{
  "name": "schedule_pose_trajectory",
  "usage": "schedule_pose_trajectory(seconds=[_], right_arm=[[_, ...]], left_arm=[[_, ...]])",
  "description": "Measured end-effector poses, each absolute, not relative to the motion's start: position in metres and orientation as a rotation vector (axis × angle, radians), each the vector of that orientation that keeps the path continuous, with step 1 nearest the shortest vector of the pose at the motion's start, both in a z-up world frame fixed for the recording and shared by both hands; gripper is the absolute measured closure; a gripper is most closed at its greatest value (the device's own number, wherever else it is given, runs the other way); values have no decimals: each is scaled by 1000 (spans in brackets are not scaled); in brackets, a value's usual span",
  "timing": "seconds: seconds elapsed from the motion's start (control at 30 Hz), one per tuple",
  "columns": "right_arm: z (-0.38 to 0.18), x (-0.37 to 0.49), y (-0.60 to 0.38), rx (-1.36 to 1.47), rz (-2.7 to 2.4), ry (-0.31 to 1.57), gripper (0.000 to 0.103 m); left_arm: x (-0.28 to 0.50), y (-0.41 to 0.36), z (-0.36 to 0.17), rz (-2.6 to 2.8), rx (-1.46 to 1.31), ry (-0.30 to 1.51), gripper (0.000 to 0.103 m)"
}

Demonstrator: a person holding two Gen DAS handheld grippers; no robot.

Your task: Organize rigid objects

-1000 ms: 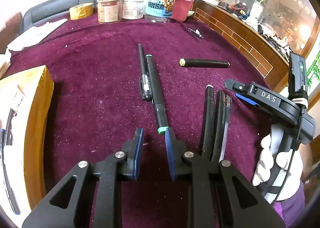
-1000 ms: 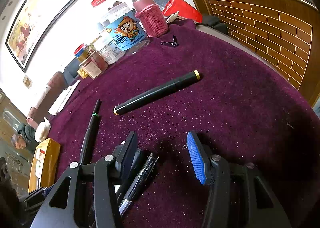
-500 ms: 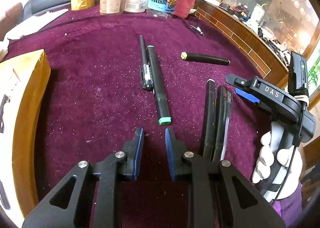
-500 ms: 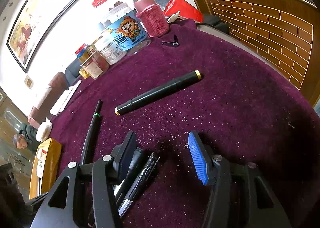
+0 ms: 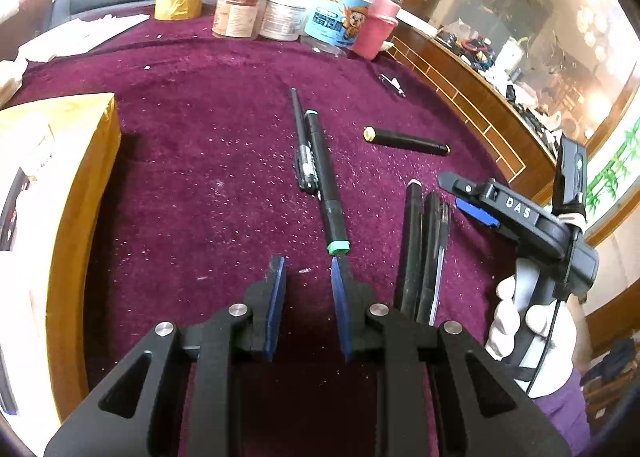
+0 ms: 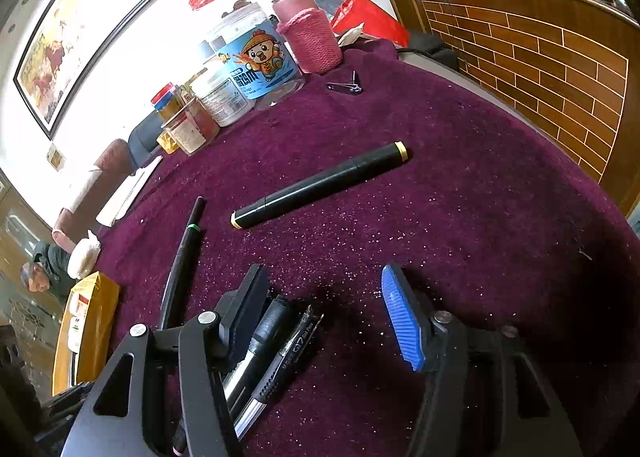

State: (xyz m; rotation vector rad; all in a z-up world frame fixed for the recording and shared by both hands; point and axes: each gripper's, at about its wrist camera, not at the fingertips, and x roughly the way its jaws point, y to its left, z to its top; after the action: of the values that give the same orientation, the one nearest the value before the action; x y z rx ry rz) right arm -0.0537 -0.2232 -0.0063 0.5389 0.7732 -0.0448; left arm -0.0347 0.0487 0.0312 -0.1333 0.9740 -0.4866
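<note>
The green-capped marker (image 5: 326, 181) lies on the purple cloth (image 5: 192, 161), its green end pointing toward the left gripper (image 5: 308, 277) and almost touching the tip of that gripper's right finger. A thinner black pen (image 5: 302, 145) lies against its left side. I judge that the step in hand is the gathering of the pens into one row: three of them (image 5: 424, 241) lie already side by side near the right gripper (image 6: 320, 309), and the green-capped marker seems the next to join them. The left gripper is partly open and holds nothing, so the next move calls for going forward until the marker's end sits between the fingers, then closing (the neighbour pen is close, and could be caught too). The right gripper is wide open and empty, resting beside the row. The marker is black, long and straight, with green at both ends. Farther away a gold-capped marker (image 6: 320, 187) lies alone, and jars (image 5: 280, 9) stand at the far edge.
</note>
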Motion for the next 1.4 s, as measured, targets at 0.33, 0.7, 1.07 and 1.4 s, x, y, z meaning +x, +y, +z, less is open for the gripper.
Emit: schedule_pose_trajectory(seconds=[0.33, 0.7, 1.07, 1.4], right_arm=[[-7, -54, -224, 553, -33, 768, 47], [-8, -56, -227, 576, -18, 758, 45], [-8, -57, -228, 582, -15, 755, 45], [-9, -57, -228, 582, -15, 755, 45]], left_arm=[[-13, 53, 41, -389, -109, 956, 55], [29, -15, 25, -330, 124, 911, 65], [-20, -4, 27, -467, 30, 961, 89], [-33, 12, 34, -457, -53, 948, 88]])
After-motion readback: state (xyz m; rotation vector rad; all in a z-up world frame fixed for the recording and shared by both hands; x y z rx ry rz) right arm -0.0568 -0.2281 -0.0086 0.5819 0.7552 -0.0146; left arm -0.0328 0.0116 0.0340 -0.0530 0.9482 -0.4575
